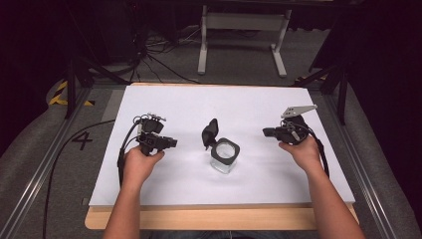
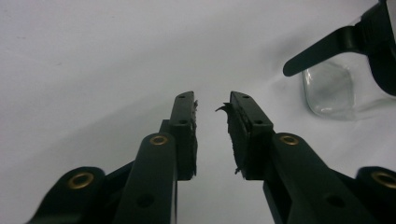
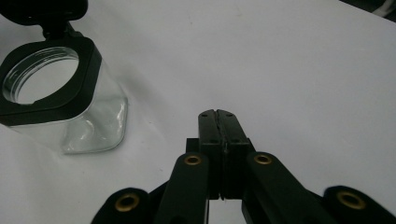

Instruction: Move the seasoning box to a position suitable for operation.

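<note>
1. Dark floor, cables and a pale stand leg are seen beyond the table [image 1: 149, 211], whose top is covered by a white sheet [image 1: 189, 107].
2. A clear jar [image 1: 225, 157] with a black collar is placed upright near the middle of the sheet; its hinged black lid [image 1: 210, 133] is flipped open and stands up at the jar's far left side.
3. The left gripper [image 1: 169, 142] is held to the left of the jar, well apart from it, its jaws parted by a narrow gap with nothing between them.
4. The right gripper [image 1: 268, 132] is held to the right of the jar, also apart from it, its jaws pressed fully together on nothing.
5. A tip-over is judged the main risk: the jar is light and unsteadied, so a push on the raised lid from one side alone could slide or topple it.
6. Torn padding is visible on the left gripper's fingertips [image 2: 233, 121], so a slipping hold on smooth glass is considered possible.
</note>
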The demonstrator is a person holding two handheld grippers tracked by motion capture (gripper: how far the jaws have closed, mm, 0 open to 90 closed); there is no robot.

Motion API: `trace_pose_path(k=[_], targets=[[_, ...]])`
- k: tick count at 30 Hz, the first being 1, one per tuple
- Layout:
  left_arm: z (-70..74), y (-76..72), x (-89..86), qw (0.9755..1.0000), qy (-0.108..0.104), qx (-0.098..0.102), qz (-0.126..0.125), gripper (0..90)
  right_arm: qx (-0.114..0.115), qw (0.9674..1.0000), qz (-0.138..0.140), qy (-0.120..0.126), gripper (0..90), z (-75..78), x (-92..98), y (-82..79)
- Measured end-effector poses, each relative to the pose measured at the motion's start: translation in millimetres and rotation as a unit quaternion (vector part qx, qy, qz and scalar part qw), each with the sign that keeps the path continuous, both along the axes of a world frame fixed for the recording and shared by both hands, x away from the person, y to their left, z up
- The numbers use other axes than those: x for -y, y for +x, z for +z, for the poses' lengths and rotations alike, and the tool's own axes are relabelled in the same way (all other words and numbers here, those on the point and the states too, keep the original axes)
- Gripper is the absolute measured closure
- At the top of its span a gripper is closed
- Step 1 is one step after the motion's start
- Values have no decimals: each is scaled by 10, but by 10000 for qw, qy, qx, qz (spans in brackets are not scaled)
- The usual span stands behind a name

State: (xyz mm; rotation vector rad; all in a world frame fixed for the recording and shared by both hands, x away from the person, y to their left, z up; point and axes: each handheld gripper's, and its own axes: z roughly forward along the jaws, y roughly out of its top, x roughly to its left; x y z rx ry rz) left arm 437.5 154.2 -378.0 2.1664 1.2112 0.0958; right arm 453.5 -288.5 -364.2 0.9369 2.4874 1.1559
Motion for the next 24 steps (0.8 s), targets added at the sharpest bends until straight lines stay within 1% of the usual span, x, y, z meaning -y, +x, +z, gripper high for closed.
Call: trace_pose_path(k=[1, 2, 3, 4, 5, 6, 7, 8, 9, 10, 11, 13, 14, 15, 16, 17, 18, 20, 23, 24], targets=[[33, -15, 13, 9998, 204, 65, -23, 677, 5, 10000, 46, -38, 898, 9, -10, -7], [33, -15, 13, 9998, 204, 65, -23, 646, 2, 10000, 69, -46, 898, 15, -19, -12], [70, -37, 43, 9991, 413, 53, -18, 626, 0, 9999, 94, -53, 898, 18, -25, -12], [93, -53, 57, 9990, 447, 67, -32, 626, 10, 9999, 104, -69, 898, 17, -30, -10], [110, -65, 62, 9990, 411, 126, -85, 631, -11, 9999, 128, -80, 898, 12, -38, -11], [110, -65, 62, 9990, 411, 126, -85, 633, -11, 9999, 128, -80, 898, 12, -38, -11], [129, -74, 61, 9993, 335, 104, -104, 633, -20, 9999, 142, -93, 898, 7, -45, -10], [143, -75, 57, 9997, 214, 78, -104, 603, -45, 9998, 151, -101, 898, 3, -54, -10], [157, -87, 60, 9997, 169, 144, -141, 583, -42, 9998, 166, -110, 898, -5, -71, -9], [171, -107, 68, 9994, 183, 253, -172, 588, -52, 9997, 191, -109, 898, -10, -89, -11], [192, -129, 79, 9993, 153, 299, -188, 588, -67, 9996, 240, -93, 898, -21, -116, -12], [214, -150, 86, 9989, 116, 397, -235, 585, -128, 9992, 356, -153, 897, -70, -210, -12], [226, -160, 86, 9992, 98, 326, -218, 579, -145, 9989, 401, -214, 897, -94, -252, -11], [226, -160, 86, 9992, 98, 326, -218, 528, -145, 9989, 401, -214, 897, -94, -252, -11], [231, -155, 87, 9994, 91, 252, -211, 527, -204, 9979, 568, -232, 897, -144, -353, -15], [238, -173, 95, 9993, 130, 302, -189, 527, -204, 9979, 568, -232, 897, -144, -353, -15], [247, -186, 98, 9991, 162, 345, -193, 530, -221, 9974, 638, -244, 897, -159, -391, -17], [259, -192, 87, 9992, 106, 343, -181, 490, -234, 9965, 738, -299, 897, -194, -469, -23], [265, -213, 93, 9992, 80, 358, -160, 474, -255, 9950, 906, -324, 897, -264, -561, -28], [267, -214, 93, 9991, 86, 360, -182, 474, -274, 9944, 954, -376, 897, -288, -590, -29]])
